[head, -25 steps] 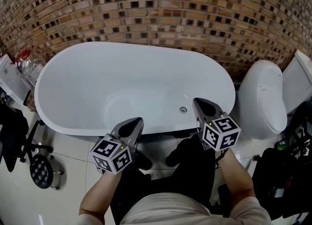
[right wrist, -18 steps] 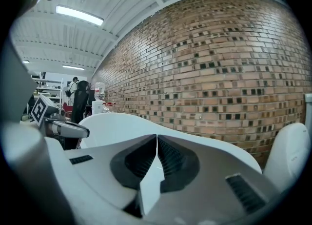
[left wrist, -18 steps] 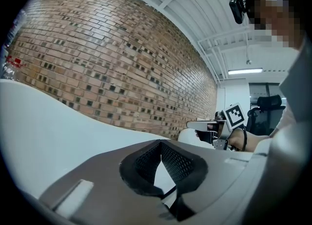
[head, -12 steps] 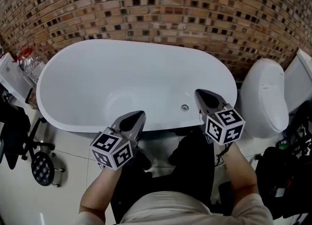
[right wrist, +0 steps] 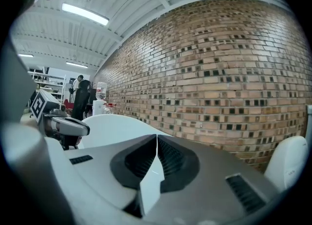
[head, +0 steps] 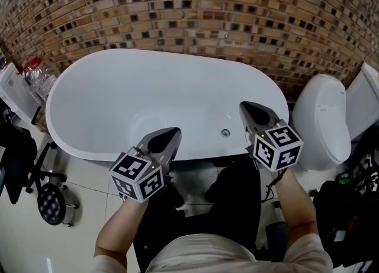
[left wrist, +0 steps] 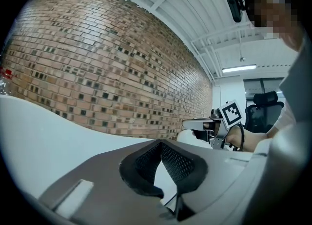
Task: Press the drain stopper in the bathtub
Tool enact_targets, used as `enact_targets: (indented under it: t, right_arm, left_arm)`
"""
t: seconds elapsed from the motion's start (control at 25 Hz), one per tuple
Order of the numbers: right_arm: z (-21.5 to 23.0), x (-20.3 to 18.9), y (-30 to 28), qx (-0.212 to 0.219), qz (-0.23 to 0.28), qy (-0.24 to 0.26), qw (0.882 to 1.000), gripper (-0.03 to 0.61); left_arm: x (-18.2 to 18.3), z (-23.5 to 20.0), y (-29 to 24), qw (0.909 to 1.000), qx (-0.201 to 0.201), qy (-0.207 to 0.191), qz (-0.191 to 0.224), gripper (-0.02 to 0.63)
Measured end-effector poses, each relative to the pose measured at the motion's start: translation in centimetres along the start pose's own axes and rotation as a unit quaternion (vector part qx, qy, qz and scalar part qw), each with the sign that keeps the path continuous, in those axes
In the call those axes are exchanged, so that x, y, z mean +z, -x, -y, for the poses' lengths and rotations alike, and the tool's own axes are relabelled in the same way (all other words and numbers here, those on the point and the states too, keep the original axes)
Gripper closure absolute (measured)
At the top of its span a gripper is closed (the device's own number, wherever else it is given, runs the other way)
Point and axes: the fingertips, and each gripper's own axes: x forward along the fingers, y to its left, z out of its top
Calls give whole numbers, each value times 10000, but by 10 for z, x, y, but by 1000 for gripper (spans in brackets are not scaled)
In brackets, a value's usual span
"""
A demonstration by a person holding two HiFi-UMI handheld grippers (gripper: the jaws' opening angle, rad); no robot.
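Left gripper (head: 169,136) and right gripper (head: 246,108): jaws pressed together, empty, over the bathtub (head: 106,82) near rim.

White bathtub (head: 118,88), brown brick wall (head: 207,11) speckled with dark bricks, white toilet (head: 323,118), pale floor tiles (head: 89,206)

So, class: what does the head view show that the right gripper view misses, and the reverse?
Only the head view shows the drain stopper on the bottom of the bathtub, the tiled floor and the person's legs. Only the right gripper view shows the ceiling lights and the right gripper with its jaws closed together, holding nothing. Both show the brick wall, the bathtub, the toilet and the left gripper.
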Motion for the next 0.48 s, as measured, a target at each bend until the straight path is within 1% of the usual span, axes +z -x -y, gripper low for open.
enact_targets:
  t: [0.48]
  right_arm:
    - [12, 11, -28, -41, -97, 199, 9997, 560]
  left_arm:
    - [13, -8, -26, 9999, -46, -97, -4, 607]
